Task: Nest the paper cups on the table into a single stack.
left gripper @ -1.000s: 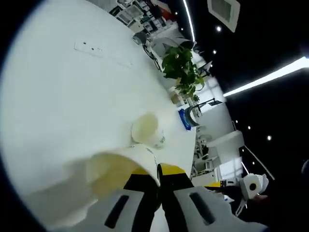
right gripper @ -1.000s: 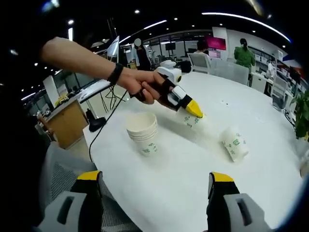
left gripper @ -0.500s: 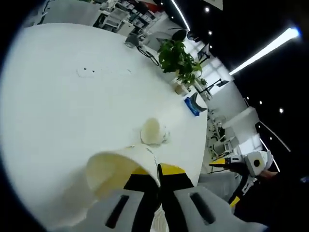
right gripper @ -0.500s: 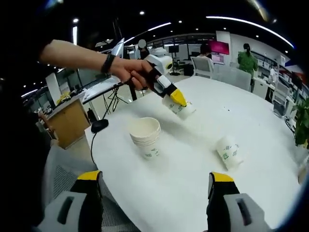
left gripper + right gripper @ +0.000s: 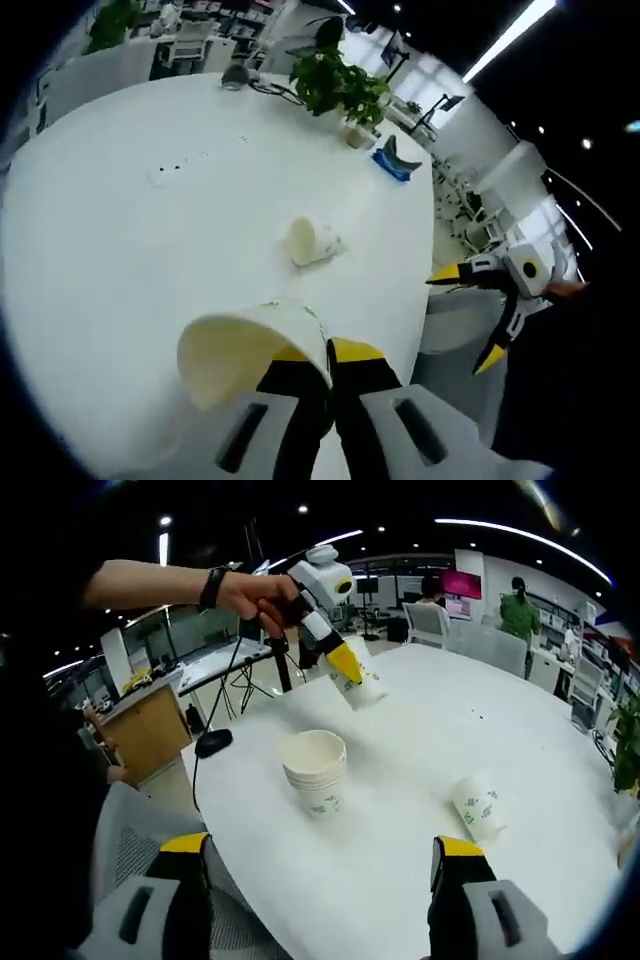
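Left gripper clamped on cup rim (held aloft), right gripper jaws apart

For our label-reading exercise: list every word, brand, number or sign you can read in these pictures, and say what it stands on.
None can be read.
Stack of cups: green print, too blurred.
Lying cup: green mark, too small.
Held cup: print blurred.

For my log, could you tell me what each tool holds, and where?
The left tool pinches a paper cup by its rim wall; the right tool holds nothing.
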{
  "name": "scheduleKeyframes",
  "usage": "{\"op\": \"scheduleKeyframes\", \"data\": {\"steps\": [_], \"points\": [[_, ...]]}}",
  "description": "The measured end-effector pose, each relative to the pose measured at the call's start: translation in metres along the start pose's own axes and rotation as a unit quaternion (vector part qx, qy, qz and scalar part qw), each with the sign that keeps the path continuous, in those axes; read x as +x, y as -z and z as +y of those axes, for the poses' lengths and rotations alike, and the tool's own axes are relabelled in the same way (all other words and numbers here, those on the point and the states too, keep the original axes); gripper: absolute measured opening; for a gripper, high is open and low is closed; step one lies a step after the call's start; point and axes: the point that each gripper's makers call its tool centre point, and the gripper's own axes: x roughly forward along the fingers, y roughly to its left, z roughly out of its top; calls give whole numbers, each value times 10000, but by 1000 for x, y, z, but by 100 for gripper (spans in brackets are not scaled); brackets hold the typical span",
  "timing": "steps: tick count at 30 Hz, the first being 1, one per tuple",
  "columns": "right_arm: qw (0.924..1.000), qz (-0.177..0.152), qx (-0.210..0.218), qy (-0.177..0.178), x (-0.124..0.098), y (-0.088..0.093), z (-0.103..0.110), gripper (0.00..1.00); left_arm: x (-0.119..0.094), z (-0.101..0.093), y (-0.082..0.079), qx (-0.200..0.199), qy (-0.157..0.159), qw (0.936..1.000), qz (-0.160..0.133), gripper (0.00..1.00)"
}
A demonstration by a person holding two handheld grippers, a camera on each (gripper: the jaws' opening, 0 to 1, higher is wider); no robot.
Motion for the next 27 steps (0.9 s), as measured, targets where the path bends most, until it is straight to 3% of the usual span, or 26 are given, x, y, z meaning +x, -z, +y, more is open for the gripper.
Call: {"op": "scheduleKeyframes", "data": {"steps": [4, 9, 16, 21, 27], "points": [[10000, -34, 7, 20, -5, -1, 1, 91, -6, -12, 5, 530, -99, 9979, 365, 0], [10000, -26, -16, 36, -6, 0, 3, 91, -12, -23, 19, 1182, -232, 9885, 918, 0], [10000, -24, -41, 42, -7, -2, 4, 91, -13, -18, 29, 1611, -235, 9765, 1412, 0], [10000, -44, -50, 56, -8, -5, 5, 91, -14, -19, 33, 2192, -491, 9585, 1758, 0], [9999, -57, -68, 62, -9, -7, 7, 91, -12, -28, 36, 2619, -567, 9418, 2029, 0]]}}
